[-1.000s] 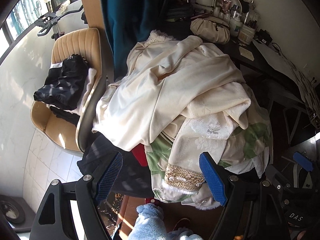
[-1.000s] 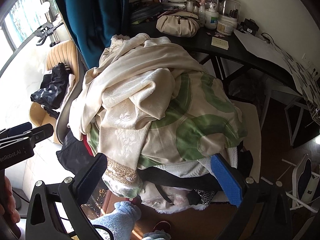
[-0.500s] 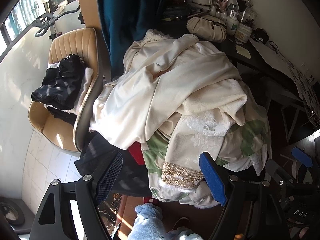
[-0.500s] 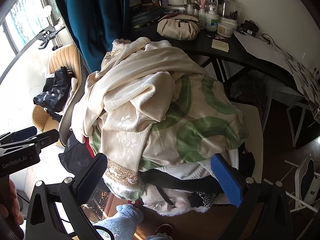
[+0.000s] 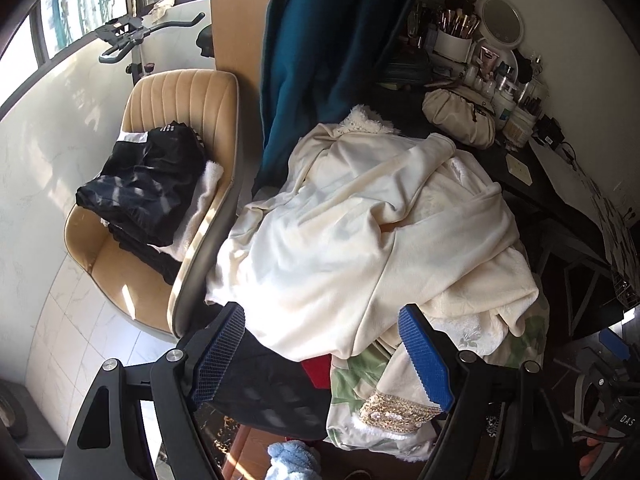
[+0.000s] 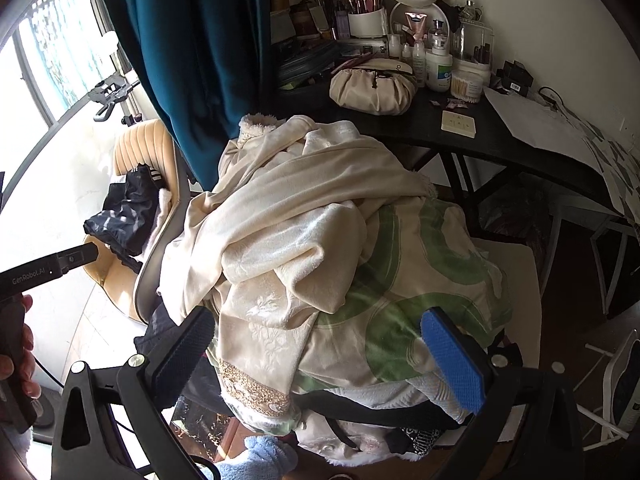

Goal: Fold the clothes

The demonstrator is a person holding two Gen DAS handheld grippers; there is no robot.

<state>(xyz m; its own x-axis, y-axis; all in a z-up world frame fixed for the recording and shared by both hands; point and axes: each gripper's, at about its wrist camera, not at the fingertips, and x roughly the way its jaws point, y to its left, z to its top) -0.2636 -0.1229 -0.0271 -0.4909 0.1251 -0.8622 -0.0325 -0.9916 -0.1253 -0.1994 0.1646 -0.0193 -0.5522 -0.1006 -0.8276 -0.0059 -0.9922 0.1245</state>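
Observation:
A big heap of clothes lies on a chair. On top is a cream fleece garment point(image 5: 352, 240), also in the right wrist view point(image 6: 288, 216). Under it lie a cream brocade piece with a gold trim point(image 6: 256, 390) and a green-and-cream blanket point(image 6: 420, 288). A dark garment point(image 5: 272, 392) and a red one point(image 5: 318, 372) show at the heap's near left edge. My left gripper point(image 5: 324, 356) is open, empty, just above the near edge of the cream fleece. My right gripper point(image 6: 316, 356) is open, empty, over the heap's near side.
A tan chair point(image 5: 176, 92) at the left holds folded black clothes point(image 5: 148, 184). A teal curtain point(image 5: 328, 40) hangs behind the heap. A dark desk point(image 6: 500, 140) with cosmetics, a mirror and a cream pouch point(image 6: 372, 88) stands at the back right. A blue fuzzy slipper point(image 5: 292, 460) is below.
Both grippers have moved forward and closer to the heap. The left one now sits over the cream fleece's near edge. Both stay open.

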